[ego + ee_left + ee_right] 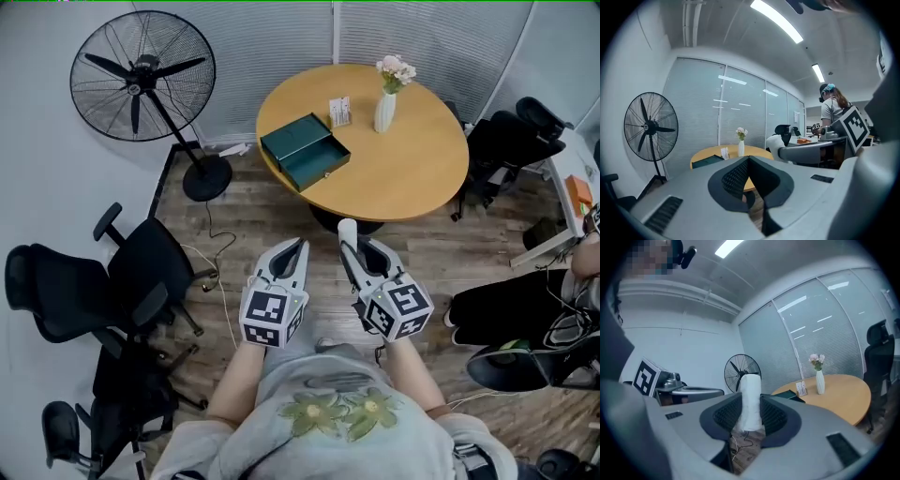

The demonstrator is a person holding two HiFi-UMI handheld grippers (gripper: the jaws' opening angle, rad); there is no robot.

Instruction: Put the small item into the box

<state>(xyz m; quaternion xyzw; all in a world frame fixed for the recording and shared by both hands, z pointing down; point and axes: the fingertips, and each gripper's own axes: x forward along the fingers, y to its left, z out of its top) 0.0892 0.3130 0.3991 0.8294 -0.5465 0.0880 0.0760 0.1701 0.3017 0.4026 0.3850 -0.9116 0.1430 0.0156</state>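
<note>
A dark green box (305, 150) lies open on the near left part of the round wooden table (412, 169), some way ahead of both grippers. My right gripper (352, 246) is shut on a small white cylinder (347, 231), which stands upright between the pads (751, 401). My left gripper (294, 249) is shut with nothing in it; its pads (749, 161) meet at the tip. Both grippers hover over the wooden floor in front of the person's body, short of the table. In the right gripper view the box (792, 394) shows past the cylinder.
On the table stand a white vase with flowers (386, 105) and a small card holder (339, 112). A standing fan (142, 75) is at the far left. Black office chairs (112, 291) crowd the left; another chair (511, 141) and a person's legs (511, 305) are at the right.
</note>
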